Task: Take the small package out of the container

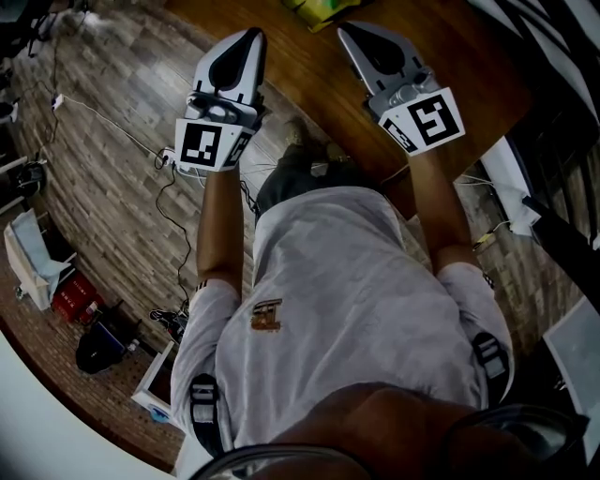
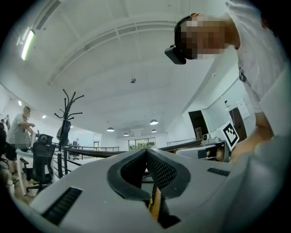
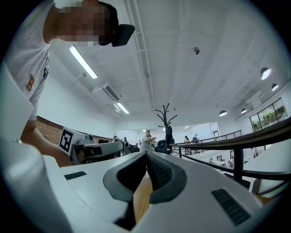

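Head view, nearest: person's white shirt, both forearms reaching forward. Left gripper is held over the wood floor, just off the table's left edge. Right gripper is over the brown table. Marker cubes face up on both.

Only the gripper views show the jaws. Left gripper has its jaws pressed together, tips meeting, nothing between them. Right gripper is the same, pressed together and empty. Both point up toward the ceiling.

Each gripper view catches the other gripper's marker cube, and a coat rack that the head view lacks. Left gripper view also shows an office chair and a standing person.

Only the head view shows a cable and a red box on the floor. At the table's far edge sits a yellow-green thing, cut off by the frame; cannot tell if it is the package or the container.
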The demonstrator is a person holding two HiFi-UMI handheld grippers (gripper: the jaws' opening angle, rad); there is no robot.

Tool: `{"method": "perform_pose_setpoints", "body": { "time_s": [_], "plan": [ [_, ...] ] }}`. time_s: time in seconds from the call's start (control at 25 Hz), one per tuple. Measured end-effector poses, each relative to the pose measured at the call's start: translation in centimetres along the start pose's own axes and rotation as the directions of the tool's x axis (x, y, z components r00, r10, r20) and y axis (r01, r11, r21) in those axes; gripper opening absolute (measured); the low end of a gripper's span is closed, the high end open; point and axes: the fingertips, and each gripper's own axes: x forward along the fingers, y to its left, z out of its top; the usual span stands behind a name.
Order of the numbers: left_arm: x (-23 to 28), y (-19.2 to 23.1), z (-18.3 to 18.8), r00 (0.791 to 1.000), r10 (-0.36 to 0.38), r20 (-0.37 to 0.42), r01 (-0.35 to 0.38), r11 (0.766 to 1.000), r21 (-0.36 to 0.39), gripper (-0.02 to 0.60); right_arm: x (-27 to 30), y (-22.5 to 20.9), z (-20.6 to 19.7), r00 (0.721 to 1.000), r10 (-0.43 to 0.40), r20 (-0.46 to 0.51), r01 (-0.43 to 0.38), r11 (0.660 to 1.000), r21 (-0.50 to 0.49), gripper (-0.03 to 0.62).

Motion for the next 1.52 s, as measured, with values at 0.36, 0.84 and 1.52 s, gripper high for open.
{"method": "perform_pose_setpoints", "body": {
  "time_s": [0.36,0.84,1.52],
  "plan": [
    [2.8,3.3,-1.0,0.996,-0.086,0.018,0.086,0.996,-0.013,0.018,3.1,-1.8,-0.3,0.997,-0.076,-0.027,0.075,0.997,-0.028,0.032],
    [5.4,13.6,-2.8,0.975,-0.222,0.002,0.222,0.975,-0.012,0.018,12.4,-2.8,-1.4,0.975,-0.207,-0.077,0.201,0.977,-0.07,0.032],
    [10.2,18.3,-9.2,0.832,-0.521,-0.192,0.55,0.82,0.157,0.019,18.3,-3.7,-4.7,0.922,-0.353,-0.162,0.342,0.935,-0.093,0.032]
  ]
}}
